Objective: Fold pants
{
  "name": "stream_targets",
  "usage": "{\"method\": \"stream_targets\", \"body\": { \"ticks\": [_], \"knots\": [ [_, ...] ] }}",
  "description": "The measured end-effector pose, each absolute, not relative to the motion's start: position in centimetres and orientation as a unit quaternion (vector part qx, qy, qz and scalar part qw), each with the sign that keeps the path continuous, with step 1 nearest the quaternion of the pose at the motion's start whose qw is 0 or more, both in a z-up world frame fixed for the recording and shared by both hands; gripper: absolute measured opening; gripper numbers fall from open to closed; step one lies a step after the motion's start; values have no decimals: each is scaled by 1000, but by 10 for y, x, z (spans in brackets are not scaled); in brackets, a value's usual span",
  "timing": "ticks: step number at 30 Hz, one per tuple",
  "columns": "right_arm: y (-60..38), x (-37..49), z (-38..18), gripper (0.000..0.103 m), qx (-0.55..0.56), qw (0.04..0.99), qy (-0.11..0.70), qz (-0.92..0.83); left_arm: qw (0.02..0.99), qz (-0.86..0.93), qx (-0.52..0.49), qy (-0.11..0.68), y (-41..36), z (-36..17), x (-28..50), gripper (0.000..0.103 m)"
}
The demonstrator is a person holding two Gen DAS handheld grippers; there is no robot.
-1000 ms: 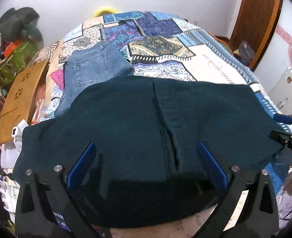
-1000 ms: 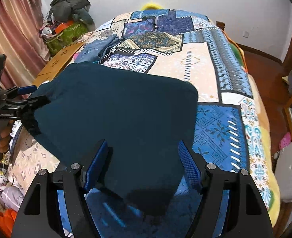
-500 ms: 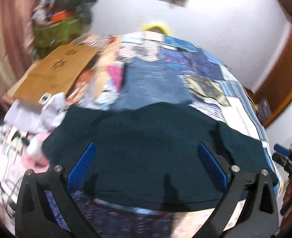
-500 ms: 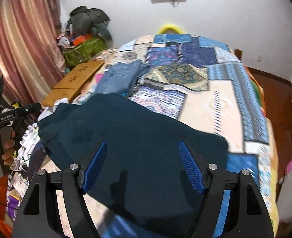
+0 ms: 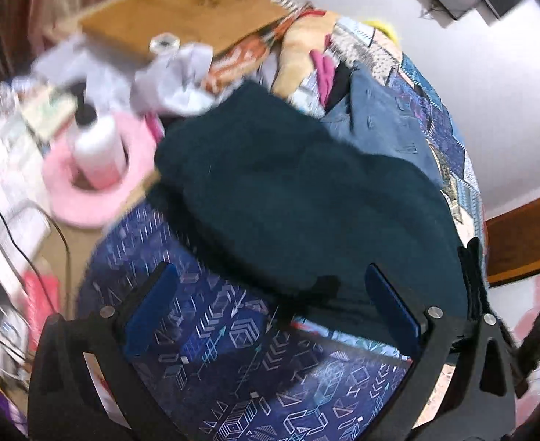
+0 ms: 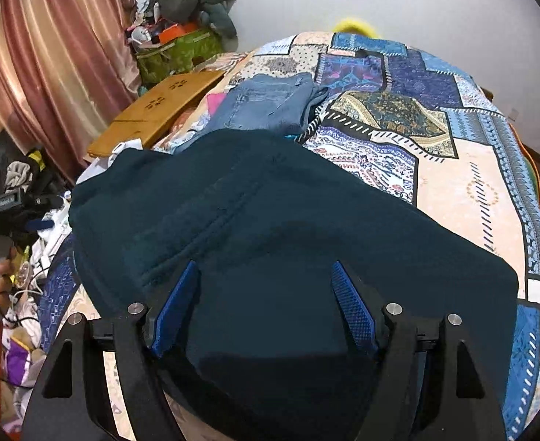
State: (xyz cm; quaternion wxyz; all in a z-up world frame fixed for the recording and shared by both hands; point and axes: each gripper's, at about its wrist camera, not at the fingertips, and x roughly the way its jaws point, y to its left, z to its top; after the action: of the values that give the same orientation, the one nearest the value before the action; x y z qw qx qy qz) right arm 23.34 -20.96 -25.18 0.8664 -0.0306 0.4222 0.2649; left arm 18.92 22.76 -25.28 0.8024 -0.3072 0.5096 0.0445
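The dark teal pants (image 6: pixel 288 228) lie folded flat across the near end of the patchwork bedspread (image 6: pixel 472 191); they also show in the left wrist view (image 5: pixel 306 198). My right gripper (image 6: pixel 266 294) is open and empty, low over the pants' near edge. My left gripper (image 5: pixel 270 301) is open and empty, off the pants' left end over a blue patterned patch (image 5: pixel 233 349). The left gripper also shows at the left edge of the right wrist view (image 6: pixel 20 209), held in a hand.
Folded blue jeans (image 6: pixel 270 104) lie on the bed beyond the teal pants. A wooden lap desk (image 6: pixel 159 110) leans at the bed's left side. Clutter, a white bottle on a pink ring (image 5: pixel 93 154) and cables lie left of the bed. Curtains (image 6: pixel 49 55) hang at left.
Both grippers have let the pants lie on the bed. My left gripper has swung left and tilted, now over the bed's left edge. My right gripper has lowered towards the pants.
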Motion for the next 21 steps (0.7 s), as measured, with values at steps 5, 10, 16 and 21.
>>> {"method": "stream_targets", "body": {
  "ticks": [5,10,16,21],
  "knots": [
    [-208,231,-252,72,-38,865,425,265,761,9,-372,531,230,-284,189,103],
    [-206,230,-252,72,-41,866,423,264,746,-21,-421,515,236,-295,199,103],
    [-207,228,-254,72,-36,867,420,265,722,-40,-477,500,255,-315,225,103],
    [-208,227,-254,72,-34,867,419,266,728,-16,-464,504,265,-323,244,78]
  ]
}}
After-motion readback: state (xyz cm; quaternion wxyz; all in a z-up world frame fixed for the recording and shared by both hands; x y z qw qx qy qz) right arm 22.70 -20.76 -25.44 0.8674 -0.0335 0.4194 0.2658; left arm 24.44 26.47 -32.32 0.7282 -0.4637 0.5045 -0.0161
